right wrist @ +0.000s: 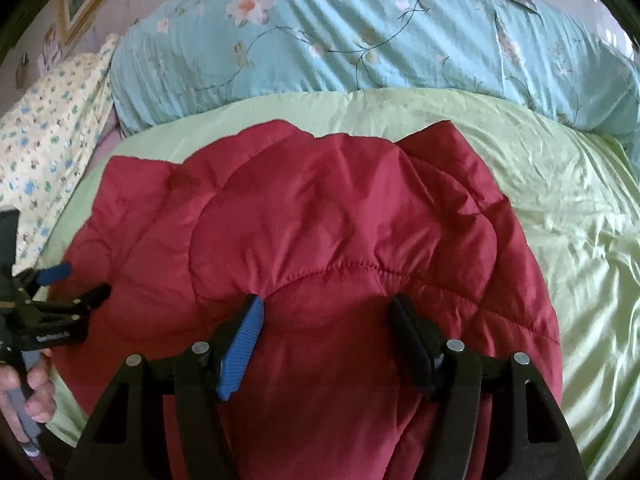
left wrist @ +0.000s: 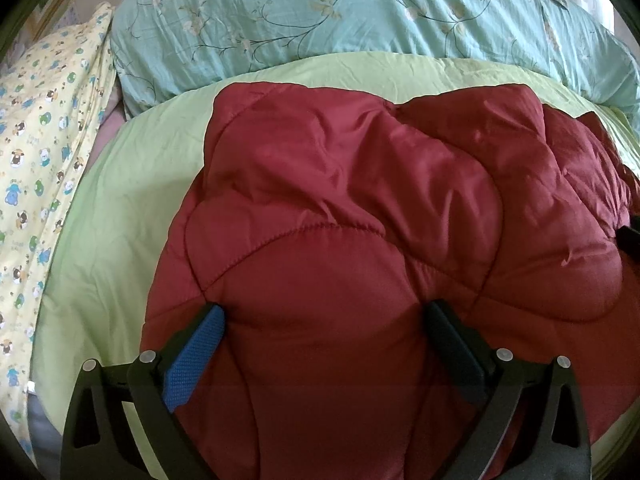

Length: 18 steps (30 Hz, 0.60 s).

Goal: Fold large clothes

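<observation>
A dark red quilted jacket (left wrist: 360, 200) lies folded in a puffy bundle on a light green sheet (left wrist: 132, 168); it also shows in the right wrist view (right wrist: 320, 220). My left gripper (left wrist: 324, 312) is open, its fingers spread wide over the near part of the jacket, holding nothing. It also shows from the side at the left edge of the right wrist view (right wrist: 76, 284), open. My right gripper (right wrist: 326, 304) is open, fingers apart above the jacket's near edge, holding nothing. Its tip peeks in at the right edge of the left wrist view (left wrist: 630, 236).
A teal floral duvet (left wrist: 360, 20) lies bunched along the far side of the bed. A yellow cartoon-print blanket (left wrist: 40, 160) lies at the left. Wrinkled green sheet (right wrist: 580, 240) stretches to the right of the jacket. A person's hand (right wrist: 28, 392) holds the left gripper.
</observation>
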Available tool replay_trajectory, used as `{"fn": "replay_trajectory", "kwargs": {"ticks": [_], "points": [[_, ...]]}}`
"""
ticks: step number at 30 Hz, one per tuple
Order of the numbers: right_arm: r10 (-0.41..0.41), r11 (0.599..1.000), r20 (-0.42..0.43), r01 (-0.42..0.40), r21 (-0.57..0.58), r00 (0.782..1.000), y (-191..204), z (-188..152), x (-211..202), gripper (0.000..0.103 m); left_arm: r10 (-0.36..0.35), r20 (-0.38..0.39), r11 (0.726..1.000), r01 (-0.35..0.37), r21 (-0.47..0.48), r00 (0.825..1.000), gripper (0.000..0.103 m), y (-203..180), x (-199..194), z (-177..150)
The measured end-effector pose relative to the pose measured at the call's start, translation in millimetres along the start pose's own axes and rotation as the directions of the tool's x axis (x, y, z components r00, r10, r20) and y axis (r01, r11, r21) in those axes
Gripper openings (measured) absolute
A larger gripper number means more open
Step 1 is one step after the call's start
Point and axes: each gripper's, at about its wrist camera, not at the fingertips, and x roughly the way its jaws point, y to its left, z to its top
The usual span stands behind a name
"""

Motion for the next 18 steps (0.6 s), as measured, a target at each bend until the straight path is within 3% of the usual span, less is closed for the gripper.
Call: {"fn": "replay_trajectory", "kwargs": {"ticks": [6, 12, 18], "points": [[0.003, 1.0, -0.01, -0.003, 0.014, 1.0, -3, -2, 2, 0.068, 0.0, -0.001, 1.0, 0.0, 0.001, 1.0, 0.103, 0, 0, 0], [0.011, 0.999, 0.093, -0.015, 0.042, 0.996, 0, 5, -24, 0.068, -0.002, -0.003, 1.0, 0.002, -0.002, 1.0, 0.103, 0, 0, 1], [0.042, 0.998, 0.089, -0.045, 0.033, 0.995, 7, 6, -26, 0.068, -0.014, -0.015, 1.0, 0.014, -0.007, 1.0, 0.103, 2, -1, 5]]}}
